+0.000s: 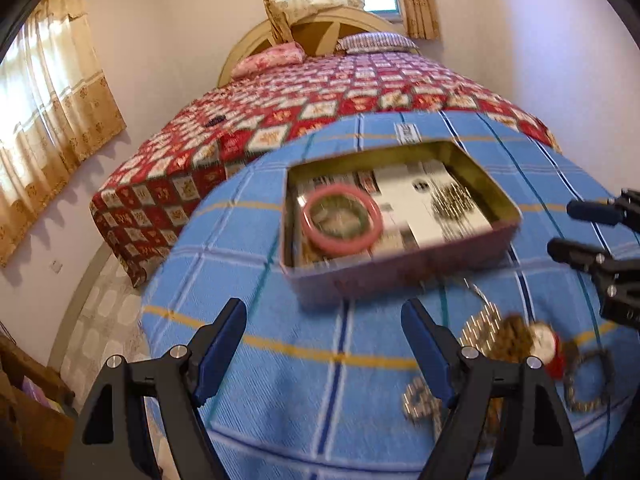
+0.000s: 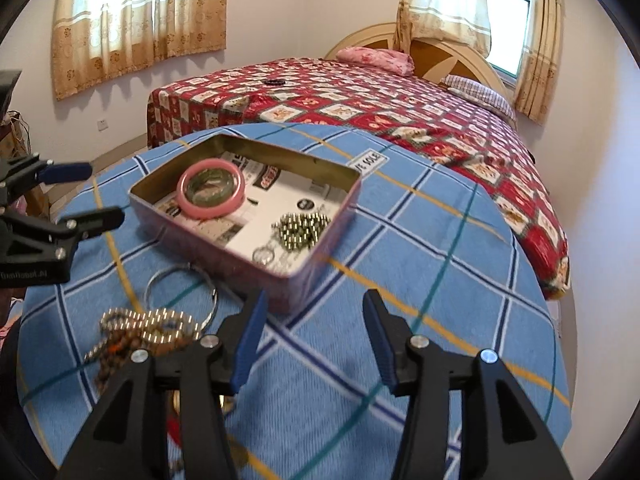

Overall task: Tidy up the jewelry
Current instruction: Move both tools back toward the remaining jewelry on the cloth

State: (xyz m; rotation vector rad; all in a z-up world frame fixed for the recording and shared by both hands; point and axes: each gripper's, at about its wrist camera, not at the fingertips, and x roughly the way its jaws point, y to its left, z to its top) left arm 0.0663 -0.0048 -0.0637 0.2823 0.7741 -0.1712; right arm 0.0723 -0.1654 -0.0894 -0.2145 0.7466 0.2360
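Left wrist view: left hand-held gripper (image 1: pixel 324 334) spread wide, nothing held, hovering over the blue checked table (image 1: pixel 288 392) short of the pink tin (image 1: pixel 400 216). Inside the tin, a pink bangle (image 1: pixel 341 222) and a bead chain (image 1: pixel 452 200). Loose jewelry pile (image 1: pixel 508 340) at lower right, blurred.

Right wrist view: right hand-held gripper (image 2: pixel 314 340) likewise wide open and empty, close to the tin's near corner. Shown more clearly here: a thin silver bangle (image 2: pixel 180 294) and a gold bead bracelet (image 2: pixel 154 326) outside the tin.

Judged mid-sorting; next, probably a reach down to the loose pile and a careful pinch on one piece.
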